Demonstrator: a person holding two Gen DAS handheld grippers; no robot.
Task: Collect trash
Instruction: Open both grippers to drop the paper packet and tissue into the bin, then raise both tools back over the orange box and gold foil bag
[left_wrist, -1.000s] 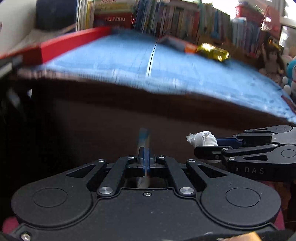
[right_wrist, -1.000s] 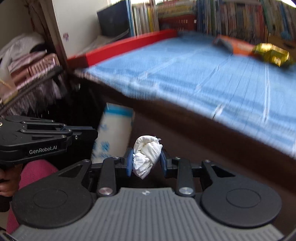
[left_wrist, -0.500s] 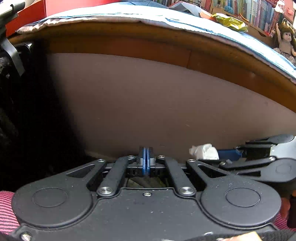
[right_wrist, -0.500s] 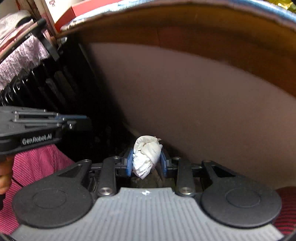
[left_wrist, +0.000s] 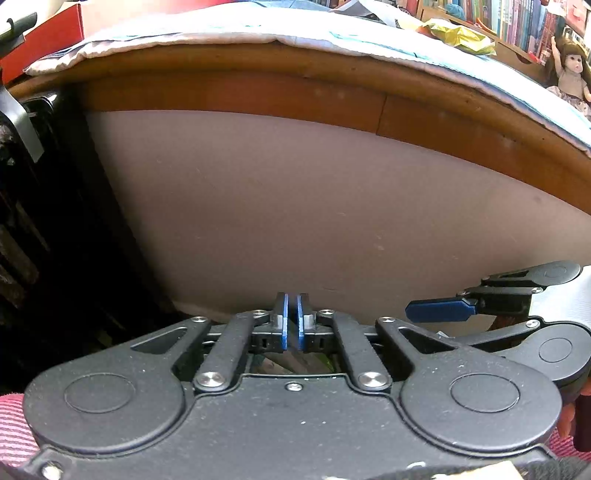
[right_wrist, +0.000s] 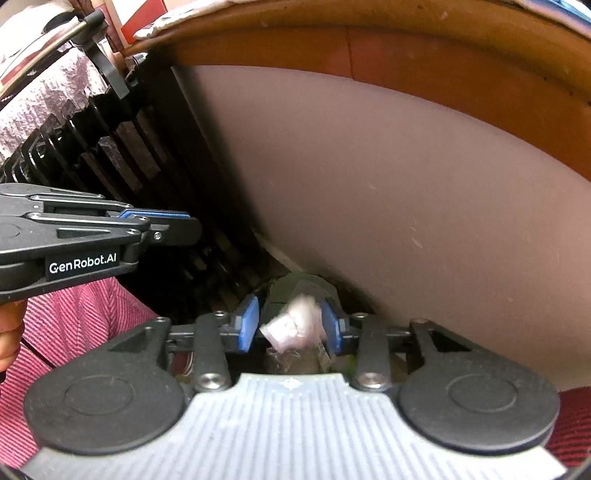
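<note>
A crumpled white tissue (right_wrist: 295, 325), blurred, hangs loose between the blue pads of my right gripper (right_wrist: 290, 325), whose jaws are opening; the left pad stands clear of it. Below it is the dark green mouth of a bin (right_wrist: 303, 286) with scraps inside. My left gripper (left_wrist: 291, 308) points down beside it, its jaws just starting to part, with a narrow slit between the pads and nothing in it. In the left wrist view the right gripper's upper finger (left_wrist: 439, 312) shows bare. The left gripper (right_wrist: 177, 223) sits at the left of the right wrist view.
The wooden table rim (left_wrist: 258, 92) and a pale panel (left_wrist: 314, 206) rise just ahead. On the blue cloth above lies a gold wrapper (left_wrist: 458, 35), and a doll (left_wrist: 567, 74) sits far right. A black slatted rack (right_wrist: 92, 147) stands left. A person's pink-striped leg (right_wrist: 74, 321) lies below.
Both grippers dropped from the tabletop to below its rim. The right jaws have spread and the tissue has slipped loose between them. The left pads have parted to a slit.
</note>
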